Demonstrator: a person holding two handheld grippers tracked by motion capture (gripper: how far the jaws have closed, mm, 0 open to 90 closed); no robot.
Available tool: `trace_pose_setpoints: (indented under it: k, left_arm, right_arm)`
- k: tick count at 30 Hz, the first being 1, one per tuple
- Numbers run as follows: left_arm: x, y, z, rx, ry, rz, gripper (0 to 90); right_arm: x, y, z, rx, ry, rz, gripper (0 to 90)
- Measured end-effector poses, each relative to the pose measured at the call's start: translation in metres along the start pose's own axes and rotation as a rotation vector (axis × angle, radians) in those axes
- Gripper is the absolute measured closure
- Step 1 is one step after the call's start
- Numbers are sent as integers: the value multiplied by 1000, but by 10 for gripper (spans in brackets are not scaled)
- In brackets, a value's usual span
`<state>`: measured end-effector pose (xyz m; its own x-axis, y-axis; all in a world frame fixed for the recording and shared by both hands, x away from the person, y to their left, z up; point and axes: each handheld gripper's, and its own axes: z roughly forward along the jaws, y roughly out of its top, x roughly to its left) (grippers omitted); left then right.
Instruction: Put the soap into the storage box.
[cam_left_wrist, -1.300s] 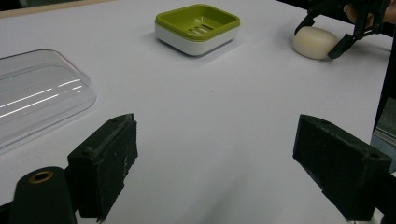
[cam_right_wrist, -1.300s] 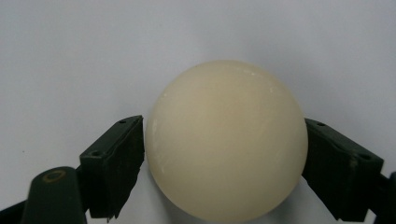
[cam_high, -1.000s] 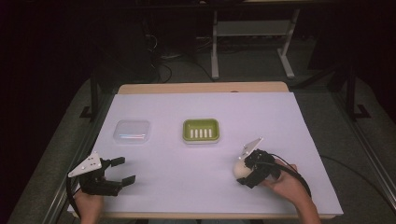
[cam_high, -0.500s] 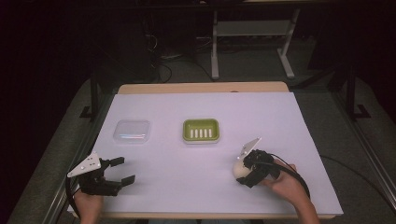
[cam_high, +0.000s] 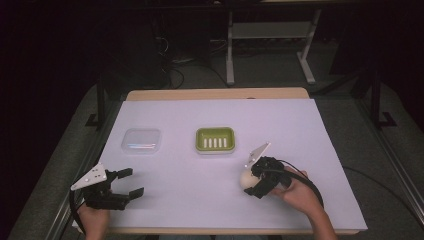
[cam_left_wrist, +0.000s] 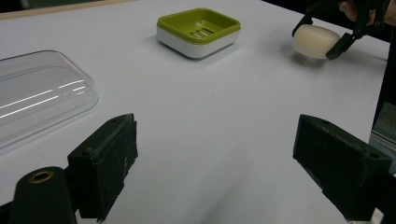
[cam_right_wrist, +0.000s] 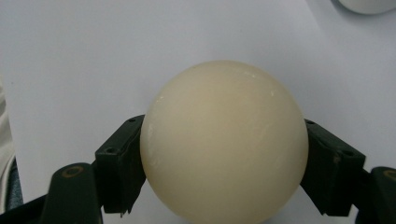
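The right gripper is clamping a cream-coloured, rounded bar of soap between its two black jaws, which are pressing against the bar's opposite sides in the right gripper view. In the left gripper view the soap is hanging just above the white table surface, casting a shadow beneath it. The left gripper is hovering at the table's near left corner with its jaws spread wide and nothing between them. A green rectangular soap dish with a slotted floor and white base is sitting near the table's middle, well apart from the soap, and a clear plastic rectangular lid is lying to its left.
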<state>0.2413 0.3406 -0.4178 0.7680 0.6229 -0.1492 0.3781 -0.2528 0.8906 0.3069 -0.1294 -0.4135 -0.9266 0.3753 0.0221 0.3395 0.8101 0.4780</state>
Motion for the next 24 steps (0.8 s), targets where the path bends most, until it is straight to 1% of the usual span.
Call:
trace_pose_setpoints:
  k: [4, 5, 7, 11, 13, 15, 17, 19, 20, 22, 24]
  left_arm:
    - [1, 0, 0, -1, 1, 0, 131]
    - [1, 0, 0, -1, 0, -1, 131]
    - [0, 0, 0, -6, -2, -8, 131]
    - [0, 0, 0, -3, -4, -4, 131]
    - [0, 0, 0, -7, -5, -6, 131]
    - [0, 0, 0, -8, -4, -9, 131]
    - [0, 0, 0, -7, -6, -13, 131]
    - [0, -1, 0, -6, -5, -11, 131]
    - [0, -1, 0, -6, -5, -11, 131]
    - [0, -1, 0, -10, -6, -15, 131]
    - [1, -1, -1, -4, -5, -10, 131]
  right_arm:
    - [-4, 4, 0, -2, 8, -4, 238]
    - [-4, 5, -1, -1, 8, 2, 238]
    - [-5, 8, -2, -3, 7, -7, 238]
    - [-9, 16, -3, -3, 14, -14, 237]
    - [-11, 21, -3, -7, 18, -23, 238]
    - [-12, 23, -4, -6, 22, -22, 238]
    - [-15, 30, -4, -9, 26, -33, 238]
    - [-17, 34, -4, -15, 39, -31, 238]
    - [-18, 36, -4, -18, 38, -34, 238]
    - [-20, 40, -4, -11, 38, -35, 238]
    - [-21, 43, -3, -8, 43, -37, 238]
